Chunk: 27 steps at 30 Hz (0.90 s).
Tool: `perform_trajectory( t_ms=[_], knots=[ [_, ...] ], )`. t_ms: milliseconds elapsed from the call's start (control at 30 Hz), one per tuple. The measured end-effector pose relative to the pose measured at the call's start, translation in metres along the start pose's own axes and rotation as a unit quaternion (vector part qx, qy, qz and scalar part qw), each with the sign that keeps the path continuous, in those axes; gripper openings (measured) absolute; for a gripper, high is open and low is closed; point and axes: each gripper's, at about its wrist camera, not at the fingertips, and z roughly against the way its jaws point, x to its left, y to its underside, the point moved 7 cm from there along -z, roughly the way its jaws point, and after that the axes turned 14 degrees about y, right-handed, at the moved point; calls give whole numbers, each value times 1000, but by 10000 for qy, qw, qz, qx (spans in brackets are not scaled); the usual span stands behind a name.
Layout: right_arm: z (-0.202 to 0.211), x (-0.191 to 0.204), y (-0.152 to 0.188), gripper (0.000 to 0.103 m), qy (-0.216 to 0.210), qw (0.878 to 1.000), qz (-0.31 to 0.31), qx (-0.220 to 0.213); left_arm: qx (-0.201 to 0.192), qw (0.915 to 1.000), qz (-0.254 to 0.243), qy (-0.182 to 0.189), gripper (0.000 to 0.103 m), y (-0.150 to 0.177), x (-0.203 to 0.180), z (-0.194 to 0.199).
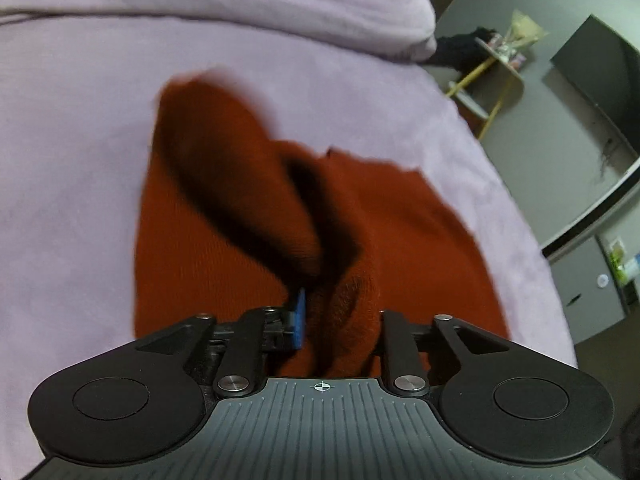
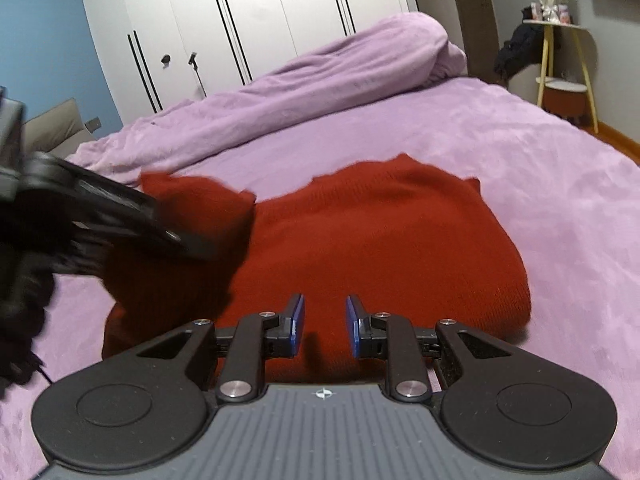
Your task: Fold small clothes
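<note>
knit red sweater (image 2: 380, 236) lies soft and floppy mid-bed; take hems or sleeve cuffs. left gripper (image 1: 336, 320) pinches its sleeve. right gripper (image 2: 325, 326) hovers parted, empty.

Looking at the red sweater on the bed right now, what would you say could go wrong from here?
1. The sleeve bunched in the left gripper may drop crookedly, leaving a lumpy fold.
2. The right gripper hangs open above the red sweater; its body is unpinned and may drag across the purple blanket.
</note>
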Motion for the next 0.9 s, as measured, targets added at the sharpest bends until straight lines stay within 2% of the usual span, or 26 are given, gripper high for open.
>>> perform_trajectory(
  t_ms=[33, 133, 233, 333, 400, 500, 600, 700, 767, 800, 833, 900],
  knots=[
    [-1, -3, 2, 22, 4, 10000, -19, 41, -47, 10000, 28, 78, 34, 2, 1, -1],
    [-2, -9, 6, 22, 23, 9999, -84, 122, -64, 9991, 118, 412, 42, 4, -2, 16],
    [-2, -13, 7, 22, 69, 9998, -117, 142, -342, 9967, 198, 713, 43, 2, -4, 53],
    [2, -12, 2, 22, 90, 9998, -149, 71, -777, 9953, 369, 437, 43, -1, 11, 90],
    [8, -4, -7, 22, 5, 9999, -134, -90, -952, 9945, 435, -62, 43, 2, 29, 107],
    [14, 18, -24, 22, -330, 9990, -1, -309, -838, 9932, 531, -617, 43, 15, 55, 113],
    [12, 49, -36, 22, -721, 9967, 122, -343, -548, 9945, 711, -532, 43, 28, 64, 100],
    [-2, 73, -34, 22, -983, 9949, 210, -86, -412, 9952, 713, -532, 43, 37, 65, 88],
    [-16, 82, -22, 21, -900, 9946, 494, 149, -303, 9957, 586, -652, 44, 47, 68, 95],
    [-27, 84, -12, 21, -711, 9939, 770, 348, -253, 9960, 501, -702, 44, 49, 66, 94],
    [-32, 83, -4, 19, -571, 9934, 904, 407, -180, 9964, 412, -723, 45, 51, 64, 93],
    [-33, 75, 1, 18, -574, 9937, 899, 332, -156, 9968, 252, -744, 47, 53, 61, 93]
  ],
)
